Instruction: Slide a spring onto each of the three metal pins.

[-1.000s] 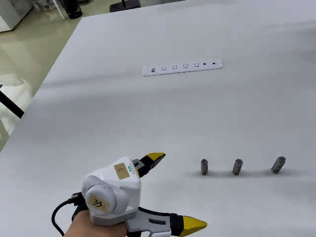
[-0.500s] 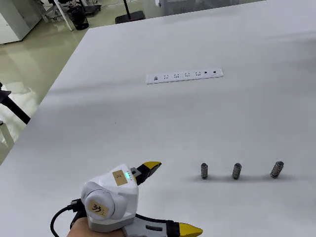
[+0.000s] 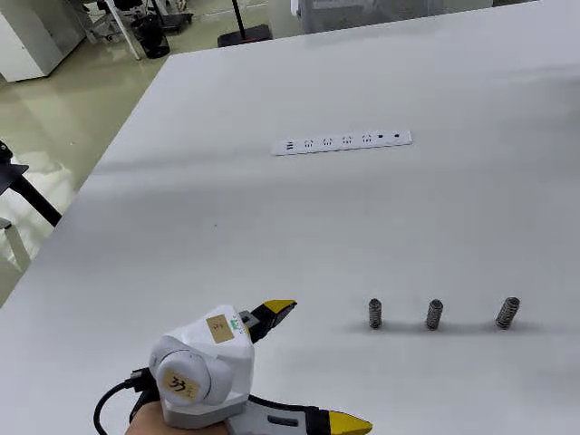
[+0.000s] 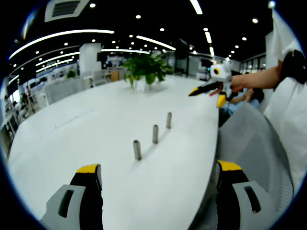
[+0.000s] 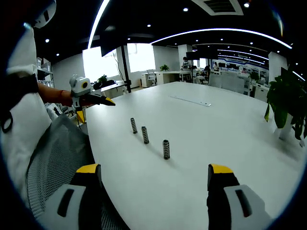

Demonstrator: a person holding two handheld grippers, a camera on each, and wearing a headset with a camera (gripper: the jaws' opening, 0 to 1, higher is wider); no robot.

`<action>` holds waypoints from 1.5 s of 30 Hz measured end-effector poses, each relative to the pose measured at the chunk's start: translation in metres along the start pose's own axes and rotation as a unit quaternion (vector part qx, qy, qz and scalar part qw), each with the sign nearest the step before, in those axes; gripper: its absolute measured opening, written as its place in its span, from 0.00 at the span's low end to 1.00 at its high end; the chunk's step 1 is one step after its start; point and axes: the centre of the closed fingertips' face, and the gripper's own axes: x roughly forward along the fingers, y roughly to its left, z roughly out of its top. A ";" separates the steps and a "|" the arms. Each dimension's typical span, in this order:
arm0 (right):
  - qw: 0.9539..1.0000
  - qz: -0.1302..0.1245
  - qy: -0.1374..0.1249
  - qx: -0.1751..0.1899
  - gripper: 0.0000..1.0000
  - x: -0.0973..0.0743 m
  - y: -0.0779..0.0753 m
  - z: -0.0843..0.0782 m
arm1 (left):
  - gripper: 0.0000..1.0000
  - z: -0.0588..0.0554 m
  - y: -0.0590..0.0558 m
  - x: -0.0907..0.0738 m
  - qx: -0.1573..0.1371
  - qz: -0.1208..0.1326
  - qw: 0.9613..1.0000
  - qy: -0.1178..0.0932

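Three short metal pins stand in a row on the white table, each with a coiled spring around it: left (image 3: pixel 375 313), middle (image 3: pixel 434 314), right (image 3: pixel 507 312). The right one leans a little. From the right gripper view the same pins (image 5: pixel 144 134) show their coils. My left gripper (image 3: pixel 313 365) is open and holds nothing, low over the table to the left of the row, which shows as pins (image 4: pixel 155 133) ahead of its jaws. My right gripper (image 5: pixel 153 168) is open and holds nothing, held off the table's edge and facing the row from the other side; it shows as the right gripper (image 4: pixel 207 96).
A white power strip (image 3: pixel 343 142) lies far back on the table (image 3: pixel 181 227). A grey mesh chair (image 5: pixel 53 148) sits by the table's near edge between the two grippers. A potted plant (image 4: pixel 146 69) stands at the table's far end.
The head camera has tilted up a little. My left gripper has drawn back slightly towards me. The pins and springs have not moved.
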 end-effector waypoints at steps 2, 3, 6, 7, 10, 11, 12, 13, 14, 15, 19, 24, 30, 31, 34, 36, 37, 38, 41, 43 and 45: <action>1.000 0.000 -0.001 0.000 0.93 -0.001 0.000 0.000 | 1.00 0.000 0.000 -0.001 -0.002 0.001 1.000 -0.001; 1.000 -0.001 -0.003 0.000 0.93 -0.001 -0.001 0.001 | 1.00 0.001 0.001 -0.001 -0.001 0.003 1.000 -0.001; 1.000 -0.002 -0.004 0.000 0.92 -0.002 -0.001 0.000 | 1.00 0.001 0.001 -0.002 -0.002 0.002 1.000 -0.001; 1.000 -0.002 -0.004 0.000 0.92 -0.002 -0.001 0.000 | 1.00 0.001 0.001 -0.002 -0.001 0.002 1.000 -0.001; 1.000 0.000 -0.006 0.000 0.92 -0.001 0.001 0.001 | 1.00 0.003 0.000 -0.002 0.001 0.000 1.000 -0.002; 1.000 -0.001 -0.007 0.000 0.92 -0.001 0.000 0.000 | 1.00 0.004 0.000 -0.002 0.003 0.000 1.000 -0.002; 1.000 -0.002 -0.007 0.001 0.92 -0.001 0.000 0.000 | 1.00 0.004 0.000 -0.002 0.004 -0.001 1.000 -0.002; 1.000 -0.003 -0.006 0.001 0.92 -0.001 0.001 0.001 | 1.00 0.005 0.000 -0.001 0.007 -0.001 1.000 -0.002; 1.000 -0.003 -0.007 0.001 0.92 -0.001 0.001 0.001 | 1.00 0.006 0.000 -0.001 0.008 -0.002 1.000 -0.002; 1.000 -0.003 -0.007 0.001 0.92 -0.001 0.002 0.002 | 1.00 0.006 0.000 -0.001 0.008 -0.002 1.000 -0.003; 1.000 -0.003 -0.006 0.000 0.92 -0.001 0.003 0.002 | 1.00 0.007 -0.001 0.000 0.010 -0.005 1.000 -0.005; 1.000 -0.003 -0.004 -0.001 0.92 -0.003 0.004 0.001 | 1.00 0.008 0.000 0.000 0.009 -0.004 1.000 -0.010; 1.000 -0.006 -0.006 -0.002 0.92 -0.005 0.003 0.003 | 1.00 0.008 -0.003 0.002 0.011 -0.011 1.000 -0.009; 1.000 -0.006 -0.006 -0.003 0.92 -0.006 0.003 0.003 | 1.00 0.008 -0.003 0.002 0.010 -0.010 1.000 -0.009; 1.000 -0.007 -0.005 -0.002 0.92 -0.006 0.002 0.003 | 1.00 0.009 -0.002 0.002 0.011 -0.011 1.000 -0.009; 1.000 -0.005 -0.002 -0.003 0.92 -0.006 0.003 0.002 | 1.00 0.010 -0.001 0.002 0.010 -0.010 1.000 -0.011; 1.000 -0.004 -0.001 -0.003 0.92 -0.006 0.003 0.002 | 1.00 0.010 -0.001 0.002 0.010 -0.010 1.000 -0.011; 1.000 -0.004 -0.001 -0.003 0.92 -0.006 0.003 0.002 | 1.00 0.010 -0.001 0.002 0.010 -0.010 1.000 -0.012; 1.000 -0.004 -0.002 -0.004 0.92 -0.005 0.003 0.003 | 1.00 0.009 -0.001 0.002 0.011 -0.010 1.000 -0.010; 1.000 -0.003 -0.001 -0.004 0.92 -0.005 0.003 0.003 | 1.00 0.009 -0.001 0.003 0.009 -0.011 1.000 -0.011; 1.000 -0.002 -0.001 -0.004 0.92 -0.004 0.003 0.003 | 1.00 0.009 -0.001 0.003 0.009 -0.011 1.000 -0.010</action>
